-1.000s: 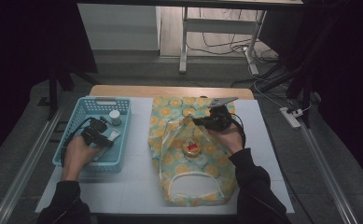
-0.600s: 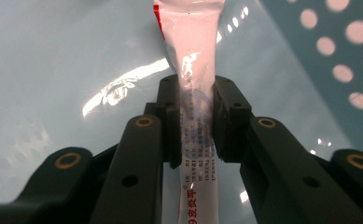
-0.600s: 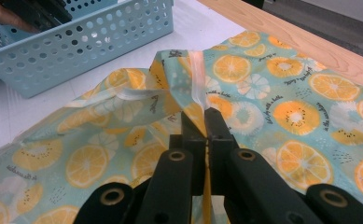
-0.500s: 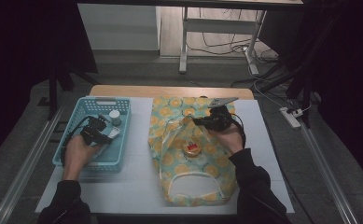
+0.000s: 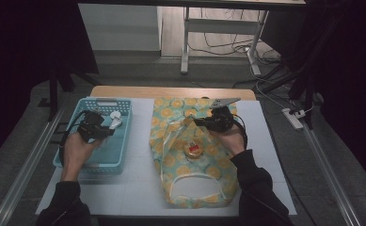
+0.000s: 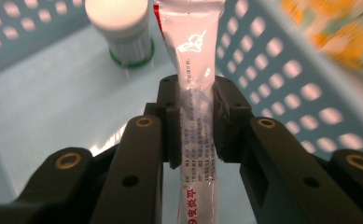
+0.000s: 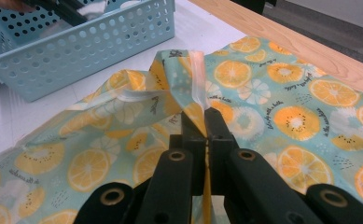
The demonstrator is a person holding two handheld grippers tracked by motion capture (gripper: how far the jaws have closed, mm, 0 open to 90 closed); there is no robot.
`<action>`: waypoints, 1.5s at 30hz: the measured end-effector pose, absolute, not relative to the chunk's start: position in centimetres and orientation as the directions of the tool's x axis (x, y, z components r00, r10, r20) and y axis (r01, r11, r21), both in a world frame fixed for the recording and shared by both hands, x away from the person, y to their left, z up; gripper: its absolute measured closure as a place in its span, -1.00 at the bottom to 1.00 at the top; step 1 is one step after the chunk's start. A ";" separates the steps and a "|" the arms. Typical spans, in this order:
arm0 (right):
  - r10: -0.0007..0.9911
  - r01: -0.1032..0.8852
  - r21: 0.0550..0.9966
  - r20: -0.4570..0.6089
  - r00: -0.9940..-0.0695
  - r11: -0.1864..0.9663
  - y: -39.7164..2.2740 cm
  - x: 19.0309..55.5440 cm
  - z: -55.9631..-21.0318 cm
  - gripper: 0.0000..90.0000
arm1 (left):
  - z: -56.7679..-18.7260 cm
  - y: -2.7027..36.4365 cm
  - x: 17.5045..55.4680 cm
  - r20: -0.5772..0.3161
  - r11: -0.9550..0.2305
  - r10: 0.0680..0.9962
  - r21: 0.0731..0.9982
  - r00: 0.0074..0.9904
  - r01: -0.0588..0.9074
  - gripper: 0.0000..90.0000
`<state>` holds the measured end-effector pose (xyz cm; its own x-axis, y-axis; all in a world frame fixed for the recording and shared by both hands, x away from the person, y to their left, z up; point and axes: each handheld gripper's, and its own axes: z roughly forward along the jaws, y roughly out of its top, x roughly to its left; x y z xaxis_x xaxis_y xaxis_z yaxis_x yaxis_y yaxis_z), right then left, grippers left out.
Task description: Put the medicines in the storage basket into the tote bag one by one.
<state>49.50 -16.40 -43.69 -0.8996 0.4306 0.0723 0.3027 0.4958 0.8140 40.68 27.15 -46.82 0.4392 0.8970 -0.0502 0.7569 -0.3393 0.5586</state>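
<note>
In the left gripper view my left gripper (image 6: 196,123) is shut on a white tube with red print (image 6: 195,70); its jaws have just been closing on it. It hangs over the floor of the light-blue basket (image 6: 282,84). From above, the left gripper (image 5: 104,128) sits inside the basket (image 5: 110,160). My right gripper (image 7: 206,123) is shut on a raised fold at the mouth of the orange-slice patterned bag (image 7: 282,107). In the high view the right gripper (image 5: 200,122) holds the bag (image 5: 190,188) up near its far end. A round yellow and red item (image 5: 193,149) shows through the bag.
A small bottle with a white cap (image 6: 123,28) stands in the basket beyond the tube, seen from above as the white-capped bottle (image 5: 115,114). The basket's perforated walls surround the left gripper. A wooden table edge (image 5: 171,92) runs along the far side.
The left hand has lifted a little inside the basket with the tube in its jaws. The right hand and the bag have stayed put.
</note>
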 end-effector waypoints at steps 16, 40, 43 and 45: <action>0.432 0.301 0.816 0.071 -0.899 0.493 -16.5 49.4 -43.6 0.99 | -43.5 25.0 39.4 -0.161 -0.323 0.831 0.638 0.532 0.699 0.66; 0.435 0.307 0.814 0.074 -0.897 0.493 -16.6 49.6 -43.7 0.99 | -41.0 15.5 37.7 -0.186 -0.448 0.657 0.683 0.730 0.577 0.66; 0.436 0.306 0.814 0.073 -0.897 0.493 -16.6 49.6 -43.7 0.99 | -41.0 14.2 37.7 -0.189 -0.463 0.634 0.684 0.750 0.564 0.66; 0.437 0.307 0.815 0.073 -0.896 0.492 -16.6 49.6 -43.7 0.99 | -41.0 13.3 37.6 -0.188 -0.477 0.619 0.681 0.763 0.555 0.66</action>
<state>49.61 -16.59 -43.67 -0.8964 0.4371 0.0735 0.3066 0.4918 0.8149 37.64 13.32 -41.03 0.7627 0.6190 -0.1875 0.5550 -0.4774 0.6812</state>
